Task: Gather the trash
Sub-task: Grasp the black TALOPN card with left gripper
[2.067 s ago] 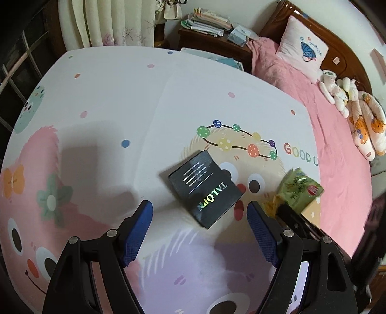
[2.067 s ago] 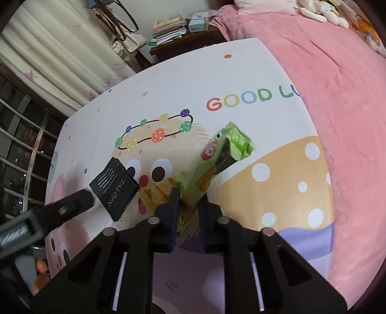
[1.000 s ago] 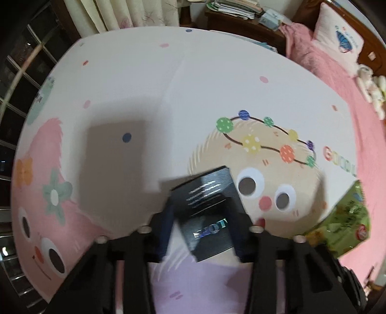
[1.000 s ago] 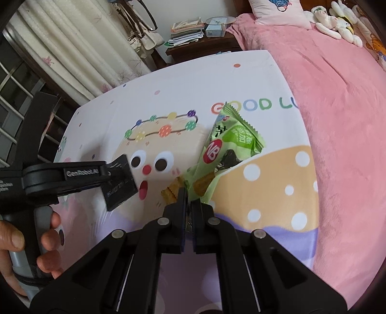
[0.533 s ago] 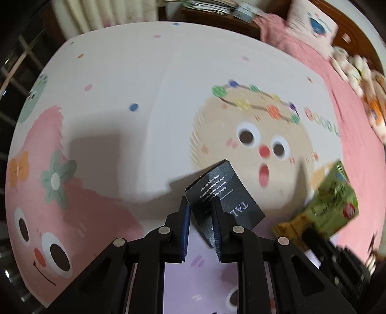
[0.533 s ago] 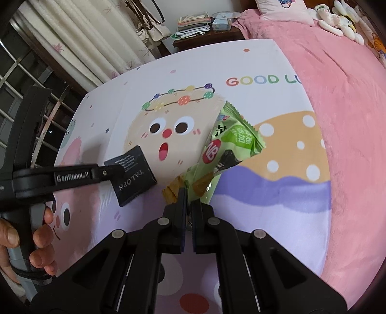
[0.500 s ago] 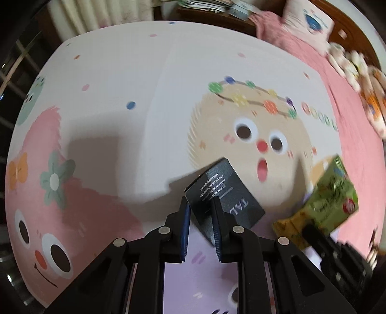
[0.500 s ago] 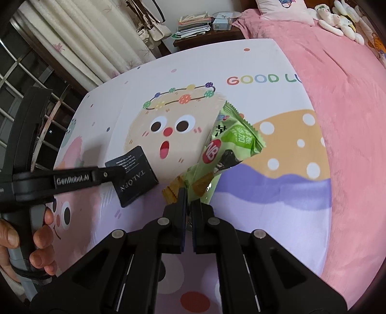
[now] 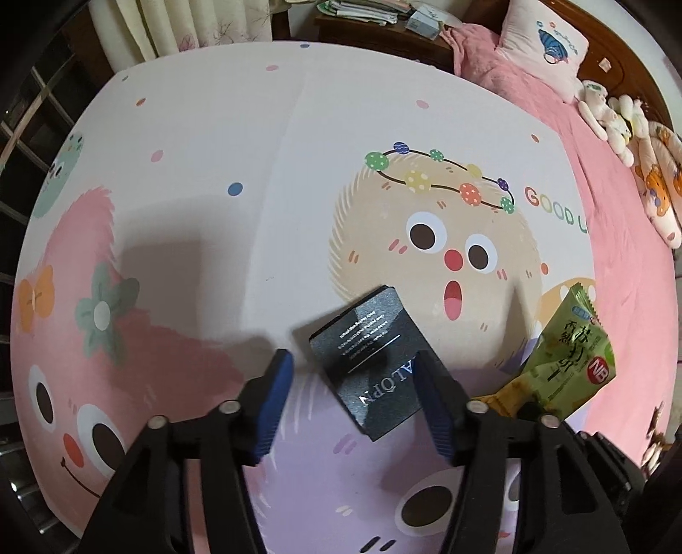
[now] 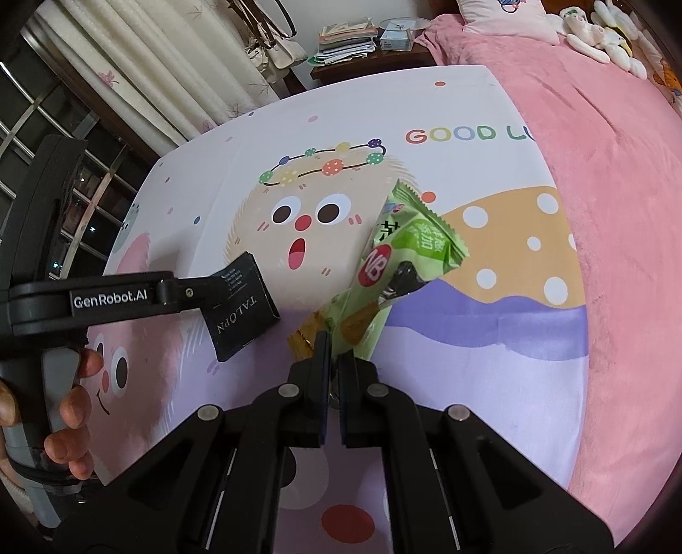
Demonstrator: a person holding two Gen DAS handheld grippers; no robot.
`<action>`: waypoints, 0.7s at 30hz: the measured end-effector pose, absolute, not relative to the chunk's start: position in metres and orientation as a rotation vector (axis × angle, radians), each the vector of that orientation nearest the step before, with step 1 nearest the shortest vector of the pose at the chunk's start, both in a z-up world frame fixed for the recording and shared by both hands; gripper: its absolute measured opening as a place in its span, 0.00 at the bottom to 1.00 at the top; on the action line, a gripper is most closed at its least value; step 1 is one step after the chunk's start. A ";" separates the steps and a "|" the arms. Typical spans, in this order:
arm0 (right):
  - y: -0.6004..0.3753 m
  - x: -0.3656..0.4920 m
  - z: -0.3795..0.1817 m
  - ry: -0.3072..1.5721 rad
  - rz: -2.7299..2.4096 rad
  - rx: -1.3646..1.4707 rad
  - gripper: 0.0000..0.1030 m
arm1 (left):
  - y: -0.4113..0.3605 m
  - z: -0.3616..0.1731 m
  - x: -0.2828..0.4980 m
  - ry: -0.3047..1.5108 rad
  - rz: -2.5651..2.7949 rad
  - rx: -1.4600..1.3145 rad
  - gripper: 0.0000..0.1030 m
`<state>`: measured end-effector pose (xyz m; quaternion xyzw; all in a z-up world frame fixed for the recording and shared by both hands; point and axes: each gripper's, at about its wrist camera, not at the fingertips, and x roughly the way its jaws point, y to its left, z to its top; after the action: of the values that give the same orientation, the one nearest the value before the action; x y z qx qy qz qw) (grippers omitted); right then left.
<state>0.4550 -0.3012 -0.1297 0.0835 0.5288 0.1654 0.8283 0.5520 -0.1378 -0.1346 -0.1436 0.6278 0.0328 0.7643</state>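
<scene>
A black box marked TALOPN (image 9: 373,362) lies on the cartoon-print sheet (image 9: 255,191). My left gripper (image 9: 354,383) is open around it, blue pads on either side; the right pad touches the box's edge. The box also shows in the right wrist view (image 10: 241,307), partly behind the left gripper's finger (image 10: 128,298). My right gripper (image 10: 334,353) is shut on the lower end of a green snack wrapper (image 10: 400,264), which sticks up and away from it. The wrapper also shows in the left wrist view (image 9: 567,358) at the right.
A pink blanket (image 10: 596,149) covers the bed's right side, with a pillow (image 9: 543,47) and plush toys (image 9: 614,115) at the head. A bedside table with stacked papers (image 10: 354,38) and curtains (image 10: 162,55) stand beyond the bed's far edge.
My left gripper was shut on the black box half a second ago; its jaws have now opened and the box sits between them. My right gripper stays shut on the wrapper.
</scene>
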 end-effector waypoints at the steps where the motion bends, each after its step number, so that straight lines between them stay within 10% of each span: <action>1: -0.301 0.455 -0.130 1.122 0.351 0.177 0.01 | -0.138 -0.136 0.553 1.372 0.073 -0.322 0.66; 4: -0.303 0.457 -0.128 1.118 0.352 0.175 0.01 | -0.137 -0.140 0.556 1.394 0.099 -0.362 0.82; 21: -0.315 0.471 -0.128 1.113 0.347 0.185 0.01 | -0.156 -0.159 0.580 1.484 0.337 -0.406 0.85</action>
<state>0.4713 -0.3153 -0.1280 0.0871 0.5250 0.1634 0.8307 0.5803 -0.1564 -0.1588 -0.1827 0.6677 0.1517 0.7055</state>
